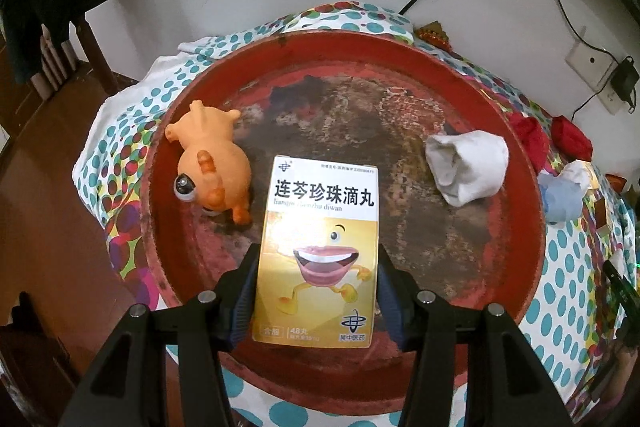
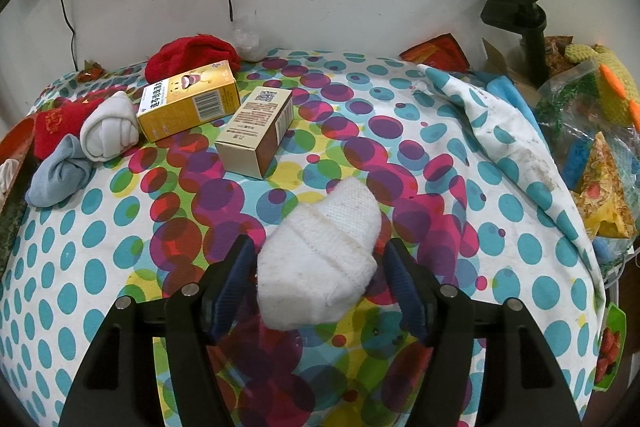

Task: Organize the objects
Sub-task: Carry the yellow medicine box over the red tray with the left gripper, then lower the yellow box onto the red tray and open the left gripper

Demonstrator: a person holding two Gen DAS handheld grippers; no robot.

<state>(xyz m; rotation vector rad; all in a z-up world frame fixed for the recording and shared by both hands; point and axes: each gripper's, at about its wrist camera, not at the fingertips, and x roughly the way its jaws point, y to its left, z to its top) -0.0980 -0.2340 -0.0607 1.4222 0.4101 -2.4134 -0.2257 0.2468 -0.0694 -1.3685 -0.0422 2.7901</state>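
Note:
In the left wrist view my left gripper (image 1: 318, 267) is shut on a yellow and white medicine box (image 1: 320, 247), held over the round red tray (image 1: 524, 211). In the tray lie an orange rubber pig toy (image 1: 212, 163) at the left and a rolled white sock (image 1: 466, 167) at the right. In the right wrist view my right gripper (image 2: 316, 259) is open around a rolled white sock (image 2: 324, 259) on the dotted cloth; its pads stand apart from the sock on both sides.
On the cloth (image 2: 440, 187) lie a second yellow medicine box (image 2: 188, 103), a beige box (image 2: 256, 131), a white sock roll (image 2: 108, 131), a blue sock (image 2: 60, 171) and red socks (image 2: 188, 55). A black clamp (image 2: 516, 19) and toys stand at the right. Wall sockets with cables are behind.

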